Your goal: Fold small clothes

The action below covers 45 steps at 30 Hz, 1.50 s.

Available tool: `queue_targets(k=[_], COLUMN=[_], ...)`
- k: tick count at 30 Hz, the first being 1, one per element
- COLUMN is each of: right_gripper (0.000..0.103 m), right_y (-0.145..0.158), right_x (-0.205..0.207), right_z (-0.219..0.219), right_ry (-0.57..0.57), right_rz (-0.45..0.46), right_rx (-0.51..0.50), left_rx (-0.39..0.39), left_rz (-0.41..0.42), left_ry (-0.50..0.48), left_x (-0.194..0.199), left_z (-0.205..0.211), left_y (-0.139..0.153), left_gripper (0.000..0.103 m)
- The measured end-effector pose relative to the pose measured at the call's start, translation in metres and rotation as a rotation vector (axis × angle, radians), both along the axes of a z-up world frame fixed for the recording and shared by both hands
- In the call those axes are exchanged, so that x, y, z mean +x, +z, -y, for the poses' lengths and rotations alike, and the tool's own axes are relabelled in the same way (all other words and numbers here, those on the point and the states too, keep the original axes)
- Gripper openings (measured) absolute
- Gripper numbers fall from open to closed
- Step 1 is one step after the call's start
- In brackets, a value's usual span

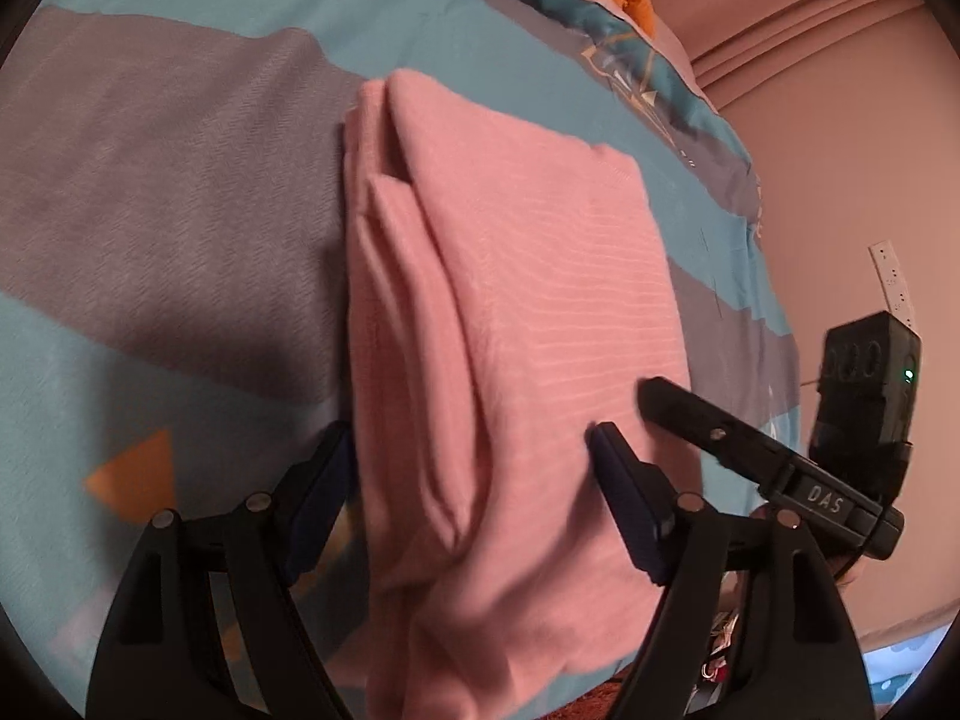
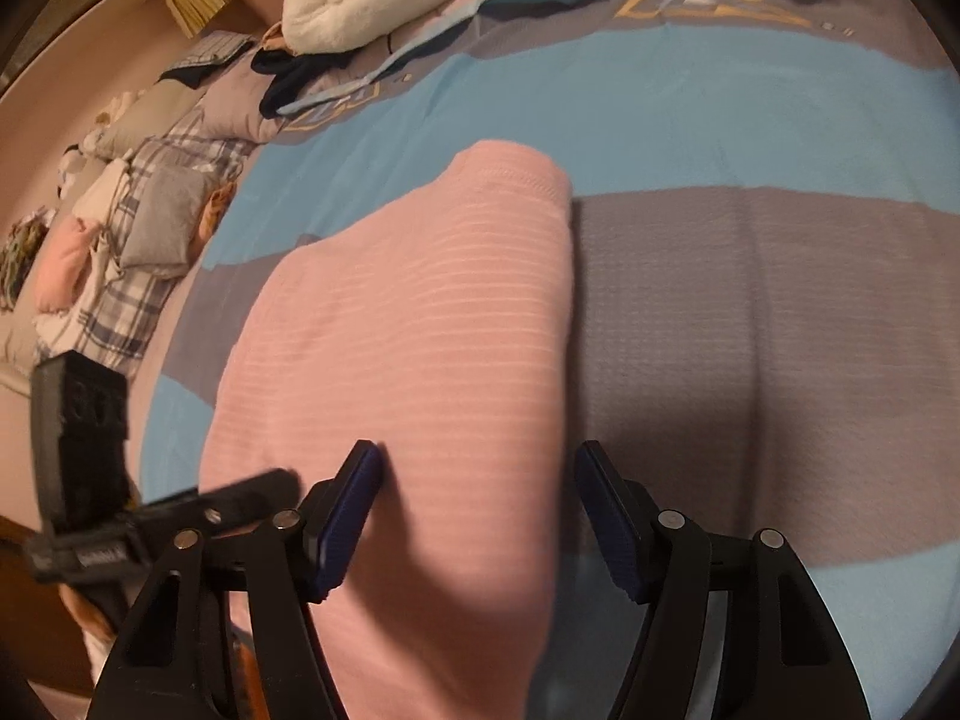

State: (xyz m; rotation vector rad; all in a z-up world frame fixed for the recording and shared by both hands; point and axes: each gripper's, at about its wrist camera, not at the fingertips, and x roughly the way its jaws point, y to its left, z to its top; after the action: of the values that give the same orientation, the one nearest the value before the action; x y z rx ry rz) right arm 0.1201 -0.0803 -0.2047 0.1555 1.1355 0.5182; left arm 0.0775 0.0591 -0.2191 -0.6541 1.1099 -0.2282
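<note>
Inspector: Left gripper?
Aide: Jaws wide, straddling the near edge of the folded top, pads clear of the cloth; likely letting it settle.
Inspector: Right gripper?
Aide: Also wide, astride the top's right edge, gripping nothing. The top lies flat mid-bed.

Bare bedspread beside folded garment
</note>
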Motion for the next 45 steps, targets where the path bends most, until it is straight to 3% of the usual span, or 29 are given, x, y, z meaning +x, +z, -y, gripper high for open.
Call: queue_targets(k=[1, 4, 6, 9, 16, 21, 26, 33, 38, 42, 44, 45], right_gripper=[0.067, 0.049, 0.032, 0.028, 0.028, 0.028, 0.028, 0.028, 0.03, 0.042, 0.045, 0.051], right_y=[-0.002, -0.005, 0.001, 0.014, 0.057, 0.066, 0.053, 0.022, 0.018, 0.025, 0.034, 0.039], right_x=[0.0, 0.001, -0.001, -0.005, -0.007, 0.001, 0.01, 0.019, 0.019, 0.017, 0.012, 0.009], right_z=[-0.001, -0.001, 0.001, 0.002, 0.03, 0.055, 0.068, 0.078, 0.082, 0.084, 0.086, 0.087], right_ry=[0.002, 0.008, 0.015, 0.017, -0.015, -0.058, -0.105, -0.137, -0.153, -0.188, -0.203, -0.208], right_rz=[-0.007, -0.022, -0.008, 0.029, 0.15, 0.189, 0.16, 0.088, 0.075, 0.074, 0.098, 0.113], right_rx=[0.008, 0.033, 0.044, 0.04, 0.062, 0.039, 0.02, -0.029, -0.024, -0.041, -0.044, -0.04], left_rx=[-0.014, -0.024, -0.01, 0.041, 0.081, 0.106, 0.132, 0.171, 0.185, 0.187, 0.201, 0.208], left_rz=[-0.002, -0.018, -0.002, 0.032, 0.166, 0.193, 0.18, 0.082, 0.061, 0.05, 0.072, 0.092], left_ry=[-0.005, -0.01, -0.01, -0.007, -0.04, -0.074, -0.104, -0.114, -0.101, -0.09, -0.068, -0.063], left_x=[0.002, 0.006, 0.004, 0.003, 0.012, 0.034, 0.05, 0.064, 0.062, 0.055, 0.046, 0.042], left_z=[0.0, 0.003, 0.007, 0.019, 0.045, 0.072, 0.093, 0.107, 0.102, 0.098, 0.093, 0.091], left_y=[0.0, -0.001, 0.006, 0.025, 0.07, 0.074, 0.06, 0.026, 0.019, 0.026, 0.038, 0.045], left_gripper=[0.065, 0.047, 0.042, 0.037, 0.037, 0.038, 0.038, 0.039, 0.048, 0.053, 0.058, 0.061])
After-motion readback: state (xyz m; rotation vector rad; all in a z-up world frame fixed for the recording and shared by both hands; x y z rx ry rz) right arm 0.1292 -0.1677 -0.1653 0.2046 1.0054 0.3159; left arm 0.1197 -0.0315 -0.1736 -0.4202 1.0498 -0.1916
